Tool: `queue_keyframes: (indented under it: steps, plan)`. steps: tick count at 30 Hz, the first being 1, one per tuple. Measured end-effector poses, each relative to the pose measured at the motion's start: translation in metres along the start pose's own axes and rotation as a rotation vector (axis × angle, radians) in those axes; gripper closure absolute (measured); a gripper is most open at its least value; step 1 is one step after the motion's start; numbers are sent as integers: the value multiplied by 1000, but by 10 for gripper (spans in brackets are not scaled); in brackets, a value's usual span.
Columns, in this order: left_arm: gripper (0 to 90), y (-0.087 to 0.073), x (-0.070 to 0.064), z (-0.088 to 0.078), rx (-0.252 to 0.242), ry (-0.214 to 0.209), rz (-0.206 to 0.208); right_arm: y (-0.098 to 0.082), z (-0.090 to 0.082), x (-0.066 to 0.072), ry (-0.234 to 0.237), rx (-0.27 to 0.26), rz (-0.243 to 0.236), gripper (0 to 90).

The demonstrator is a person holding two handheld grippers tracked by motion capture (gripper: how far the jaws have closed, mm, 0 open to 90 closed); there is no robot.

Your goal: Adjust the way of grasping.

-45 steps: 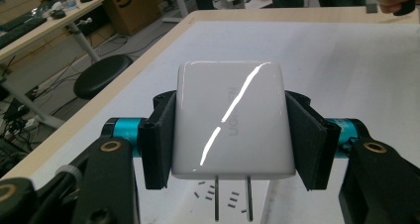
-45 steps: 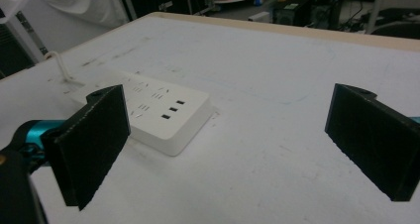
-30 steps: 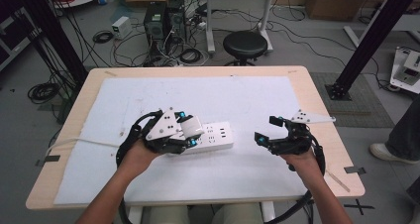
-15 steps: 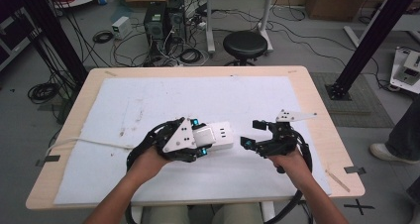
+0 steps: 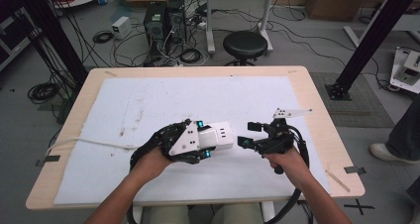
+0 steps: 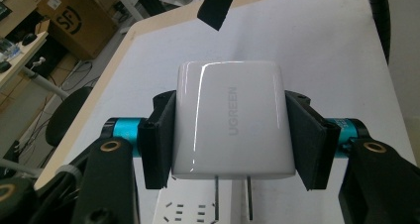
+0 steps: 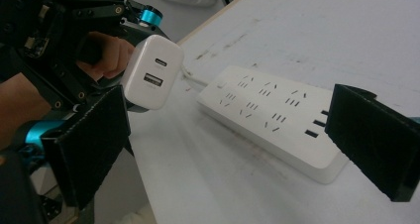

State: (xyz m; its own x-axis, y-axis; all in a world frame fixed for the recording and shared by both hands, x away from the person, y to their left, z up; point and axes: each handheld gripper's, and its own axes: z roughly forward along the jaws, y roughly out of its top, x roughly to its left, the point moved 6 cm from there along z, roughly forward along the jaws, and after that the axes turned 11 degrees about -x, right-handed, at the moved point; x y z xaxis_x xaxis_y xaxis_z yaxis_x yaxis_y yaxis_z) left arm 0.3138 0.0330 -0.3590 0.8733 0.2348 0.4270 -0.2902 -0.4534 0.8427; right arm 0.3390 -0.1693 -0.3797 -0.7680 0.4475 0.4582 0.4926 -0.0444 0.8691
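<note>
Broadly, the counter (image 5: pixel 317 110) carries a white mat (image 5: pixel 163 100) on which a white power strip (image 7: pixel 277 120) lies flat. Just above the strip's sockets hangs a white charger (image 6: pixel 230 120), prongs pointing down, not yet in. The left tongs (image 6: pixel 230 130) are clamped on the charger's sides. The right tongs (image 7: pixel 237 135) stand wide apart, flanking the strip's end without touching it.

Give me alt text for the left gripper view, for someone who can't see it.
Two black padded jaws of the left gripper clamp a white UGREEN wall charger by its sides, its two metal prongs pointing down toward a white power strip just below. Behind lies a white mat on a wooden table.
</note>
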Motion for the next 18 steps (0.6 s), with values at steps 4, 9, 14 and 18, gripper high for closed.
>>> queue_keyframes:
  steps: [4,9,14,18]
  plan:
    - [425,0,-2,3,5,-9,13,1,2,2,24,1,37,35]
    - [425,0,-2,6,9,-10,35,2,5,2,42,7,58,35]
    - [425,2,-5,10,15,-19,61,2,10,2,76,26,131,48]
    - [425,3,-5,12,20,-22,70,2,14,5,108,44,172,51]
